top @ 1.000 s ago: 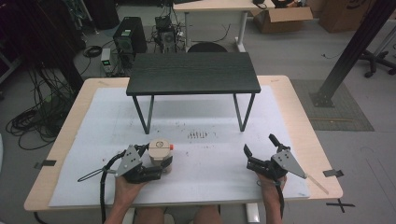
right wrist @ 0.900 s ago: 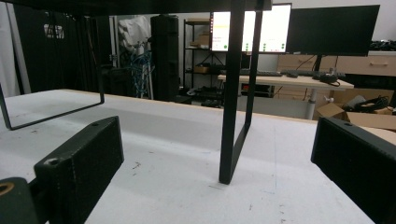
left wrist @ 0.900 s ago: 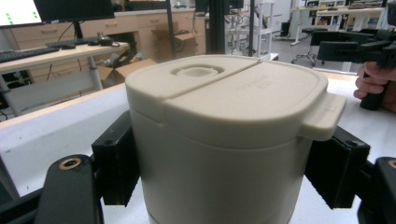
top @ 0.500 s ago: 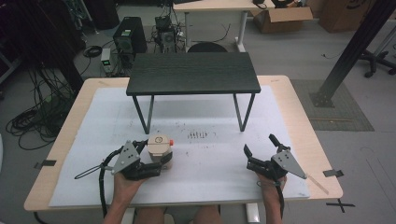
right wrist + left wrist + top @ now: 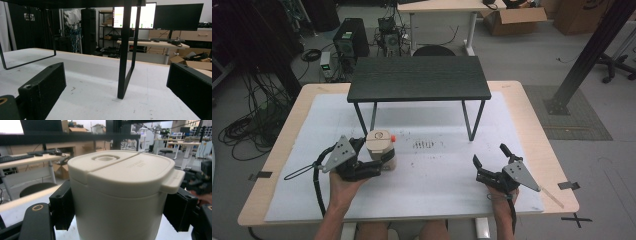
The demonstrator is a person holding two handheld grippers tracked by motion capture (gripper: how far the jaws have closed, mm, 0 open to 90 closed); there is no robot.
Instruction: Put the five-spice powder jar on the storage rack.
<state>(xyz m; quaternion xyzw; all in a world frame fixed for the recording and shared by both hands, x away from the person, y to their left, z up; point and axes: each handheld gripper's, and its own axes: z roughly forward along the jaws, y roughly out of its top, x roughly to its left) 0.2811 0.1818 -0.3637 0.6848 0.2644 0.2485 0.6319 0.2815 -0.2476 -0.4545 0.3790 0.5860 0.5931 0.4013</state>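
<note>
Your left gripper (image 5: 379, 159) had a black body topped by a grey three-cornered plate, and a thin black cable looped out from it. Your right gripper (image 5: 490, 161) matched it, black with the same grey plate. Each carried two blocky black jaws, with a brass-ringed screw hole near their base. Your forearms were bare.

1. Container (image 5: 120, 195): cream plastic, matt and smooth, with a moulded lid.
2. Left gripper (image 5: 379, 161): black matt jaw pads, grey plate on top.
3. Right gripper (image 5: 490, 161): black, faintly textured jaw pads.
4. Small table (image 5: 418, 78), at 12 o'clock: dark wood-grain top, thin black metal legs.
5. Sheet (image 5: 437, 170): white, matt, scuffed with dark specks.
6. Tabletop (image 5: 532, 115): pale wood edge.
</note>
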